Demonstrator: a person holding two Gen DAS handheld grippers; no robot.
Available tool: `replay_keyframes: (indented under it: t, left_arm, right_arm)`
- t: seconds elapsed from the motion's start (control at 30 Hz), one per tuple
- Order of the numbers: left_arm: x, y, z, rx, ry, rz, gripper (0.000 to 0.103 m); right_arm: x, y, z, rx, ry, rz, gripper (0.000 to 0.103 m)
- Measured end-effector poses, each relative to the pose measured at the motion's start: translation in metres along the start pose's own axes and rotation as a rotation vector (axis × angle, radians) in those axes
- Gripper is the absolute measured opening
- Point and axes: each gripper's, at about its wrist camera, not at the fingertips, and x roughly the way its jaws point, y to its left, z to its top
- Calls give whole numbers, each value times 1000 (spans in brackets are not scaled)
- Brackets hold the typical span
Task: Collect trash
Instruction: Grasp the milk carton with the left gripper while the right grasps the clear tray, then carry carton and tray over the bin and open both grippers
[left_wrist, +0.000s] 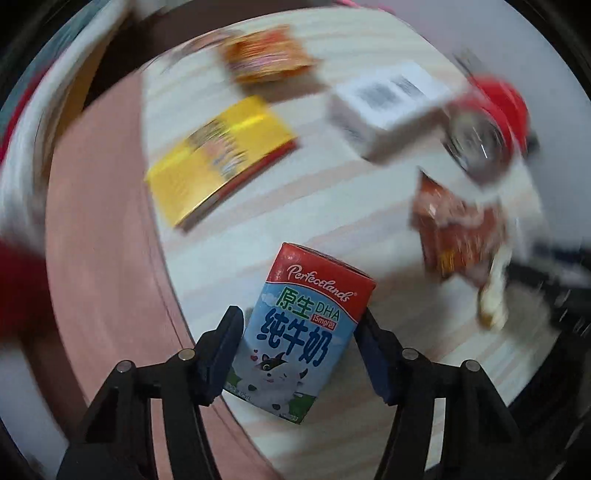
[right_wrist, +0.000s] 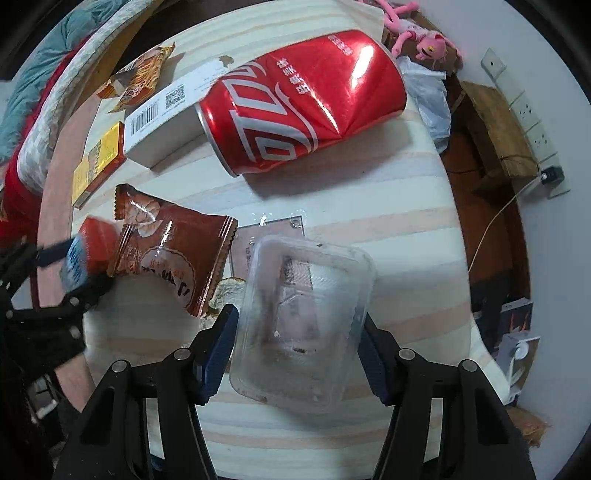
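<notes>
My left gripper (left_wrist: 299, 343) is shut on a blue and red milk carton (left_wrist: 295, 328), held above the striped table (left_wrist: 332, 206); the view is blurred by motion. My right gripper (right_wrist: 297, 343) is shut on a clear plastic tray (right_wrist: 303, 321), with its pads against both sides. A dented red cola can (right_wrist: 303, 107) lies on its side beyond it, also in the left wrist view (left_wrist: 487, 122). A brown snack wrapper (right_wrist: 173, 247) lies left of the tray. The left gripper with the carton (right_wrist: 85, 254) shows at the far left of the right wrist view.
A white barcoded box (right_wrist: 162, 118), a yellow box (right_wrist: 98, 162) and an orange wrapper (right_wrist: 140, 77) lie at the table's far left. A white plastic bag (right_wrist: 428, 99) and a pink plush toy (right_wrist: 417, 33) are beyond the table. A wall socket strip (right_wrist: 528, 122) is at right.
</notes>
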Motion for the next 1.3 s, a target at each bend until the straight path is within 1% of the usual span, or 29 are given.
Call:
replay_keyframes:
  t: [0.03,0.07,0.1,0.13,0.17,0.2,0.27,0.3,0.4,0.47,0.6,0.73,0.77,0.8,0.83,0.87,1.0,1.1,1.17,1.3]
  left_arm:
    - [-1,6,-1,-49,-18,-29,58]
    - [1,9,-2,-72,-29,-59,58]
    - [4,10,-3,-85,-27,-90,59]
    - [7,9,-4,-82,-25,-105,60]
    - [5,5,-5,-64,-47,-101,60]
    - [5,2,-7,-48,-49,-92,60]
    - [4,-7,-10,-28,-58,-62,56]
    - [4,-7,-14,-31,-62,-45,53]
    - [-2,-12,-24,-76,-76,-27,52]
    - [-9,-10,-32,-108,-105,-11,52]
    - [-49,-6,-64,-178,-214,24,52]
    - [-97,-7,-92,-234,-334,57,52]
    - [-104,-3,-94,-245,-361,60,52]
    - [-109,17,-91,-254,-376,62,52]
    - [-121,22,-97,-271,-404,68,52]
    - [-119,42,-93,-277,-417,68,52]
    - [-152,80,-113,-330,-489,90,52]
    - [-172,111,-131,-386,-528,111,52]
    - [-188,138,-151,-434,-554,134,52]
    - [-208,188,-186,-519,-582,183,52]
  right_arm:
    - [-1,1,-1,-6,-5,-12,64]
    - [-1,2,-1,-13,-8,-22,64]
    - [-1,3,-1,-17,-7,-27,64]
    - [1,4,-1,-12,1,-29,64]
    - [2,3,0,-4,-1,-30,64]
    - [3,2,1,3,4,-35,64]
    - [5,2,2,13,9,-34,66]
    - [4,5,1,18,10,-40,66]
    - [5,7,1,19,8,-52,67]
    - [4,6,0,23,0,-56,62]
    - [-8,-1,-5,35,-48,-44,61]
    - [-36,2,-18,30,-122,-33,61]
    - [-45,7,-22,19,-141,-25,61]
    - [-55,13,-25,5,-159,-18,61]
    - [-63,20,-28,-10,-173,-10,61]
    - [-71,28,-30,-25,-185,0,61]
    - [-96,68,-37,-84,-226,45,61]
    - [-117,116,-41,-151,-256,98,61]
    - [-126,147,-42,-192,-269,127,61]
    - [-139,215,-43,-287,-281,190,61]
